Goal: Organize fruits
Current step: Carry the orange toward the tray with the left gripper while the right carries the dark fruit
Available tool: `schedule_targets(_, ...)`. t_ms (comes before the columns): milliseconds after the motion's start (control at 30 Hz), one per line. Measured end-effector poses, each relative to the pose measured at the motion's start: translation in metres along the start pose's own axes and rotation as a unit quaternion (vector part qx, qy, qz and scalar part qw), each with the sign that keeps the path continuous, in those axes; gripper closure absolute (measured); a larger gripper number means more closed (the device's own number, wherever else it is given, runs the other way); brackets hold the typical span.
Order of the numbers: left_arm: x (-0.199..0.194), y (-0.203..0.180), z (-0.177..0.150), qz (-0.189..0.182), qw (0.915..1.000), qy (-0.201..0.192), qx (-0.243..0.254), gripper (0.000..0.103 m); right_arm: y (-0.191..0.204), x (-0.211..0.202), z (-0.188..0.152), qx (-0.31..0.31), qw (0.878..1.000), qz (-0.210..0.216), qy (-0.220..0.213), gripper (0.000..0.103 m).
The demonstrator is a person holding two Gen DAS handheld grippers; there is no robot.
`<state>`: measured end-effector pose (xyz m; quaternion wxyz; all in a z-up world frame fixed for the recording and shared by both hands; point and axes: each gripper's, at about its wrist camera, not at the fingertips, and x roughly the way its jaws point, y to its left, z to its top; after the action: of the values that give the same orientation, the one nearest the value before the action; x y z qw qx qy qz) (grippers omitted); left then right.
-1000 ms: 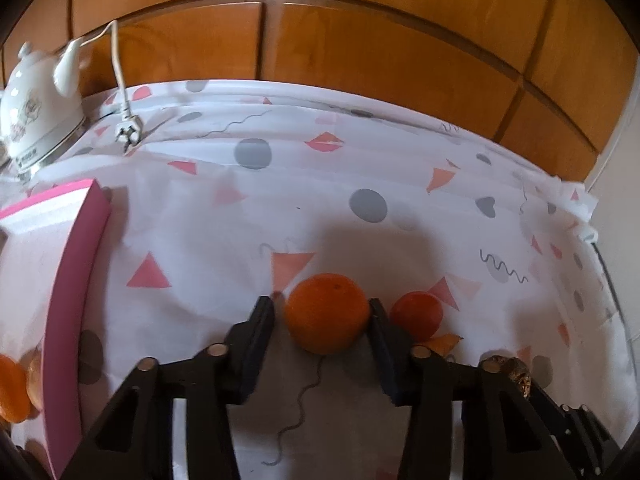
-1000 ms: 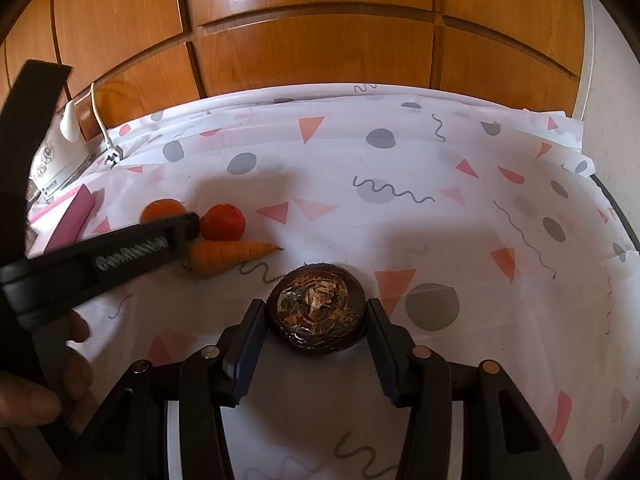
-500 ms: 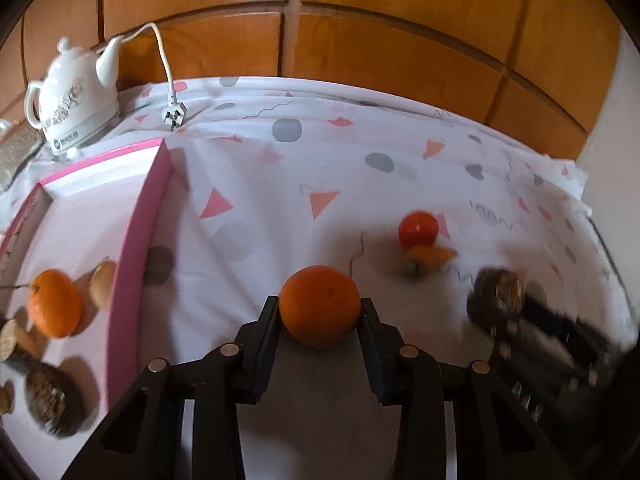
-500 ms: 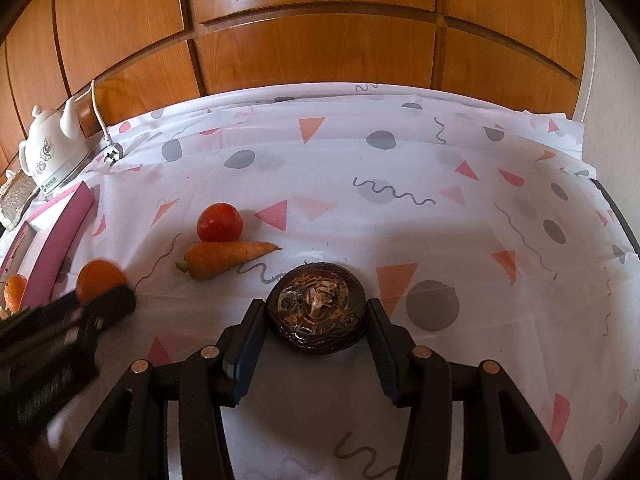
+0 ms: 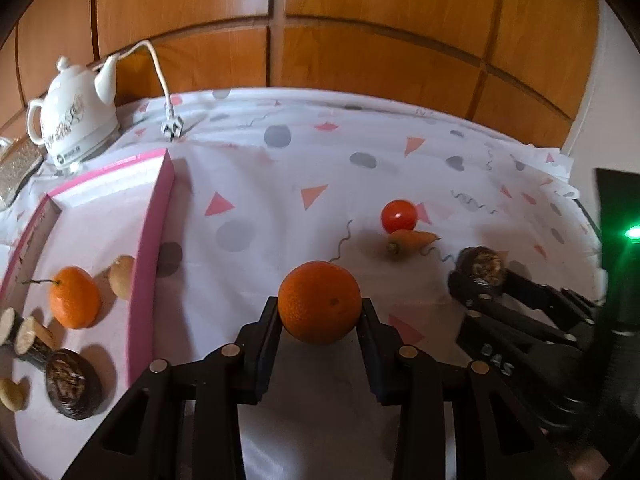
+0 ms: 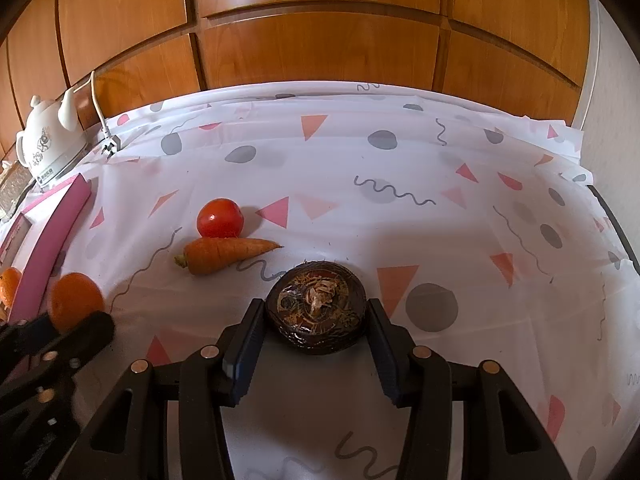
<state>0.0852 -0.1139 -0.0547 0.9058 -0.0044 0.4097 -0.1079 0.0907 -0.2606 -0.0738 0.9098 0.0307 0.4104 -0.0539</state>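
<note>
My left gripper (image 5: 319, 314) is shut on an orange (image 5: 319, 307) and holds it above the cloth, right of the pink tray (image 5: 150, 248); the orange also shows in the right wrist view (image 6: 75, 300). My right gripper (image 6: 316, 318) stands around a dark brown round fruit (image 6: 316, 314) that rests on the cloth; its fingers (image 6: 248, 332) sit at the fruit's sides. A tomato (image 6: 220, 218) and a carrot (image 6: 224, 254) lie just beyond it, to the left.
The tray holds a mandarin (image 5: 74, 302), a dark fruit (image 5: 73, 388) and several small pieces. A white teapot (image 5: 76, 116) with cord and plug (image 5: 172, 128) stands at the back left. Wooden panels (image 6: 320, 48) rise behind the table.
My left gripper has closed on the orange, lifted it and carried it left toward the pink tray. My right gripper and the dark fruit have stayed in place.
</note>
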Motion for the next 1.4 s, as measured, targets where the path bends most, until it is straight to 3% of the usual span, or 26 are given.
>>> schedule_targets(533, -0.065, 0.027, 0.008, 0.0, 0.9987, -0.049, -0.011, 0.065, 0.002, -0.001, 0.0, -0.009, 1.0, -0.008, 0.0, 0.052)
schedule_targets(867, -0.085, 0.059, 0.001, 0.005, 0.9982, -0.049, -0.034, 0.065, 0.004, -0.002, 0.0, -0.018, 1.0, -0.013, 0.002, 0.053)
schedule_targets(1200, -0.097, 0.13, 0.0, 0.029, 0.993, -0.051, -0.102, 0.065, 0.008, -0.005, 0.001, -0.032, 0.999, -0.02, 0.004, 0.053)
schedule_targets(1400, -0.093, 0.176, 0.001, 0.066, 0.9871, -0.046, -0.139, 0.065, 0.032, -0.02, -0.004, -0.06, 0.998, 0.009, -0.012, 0.053)
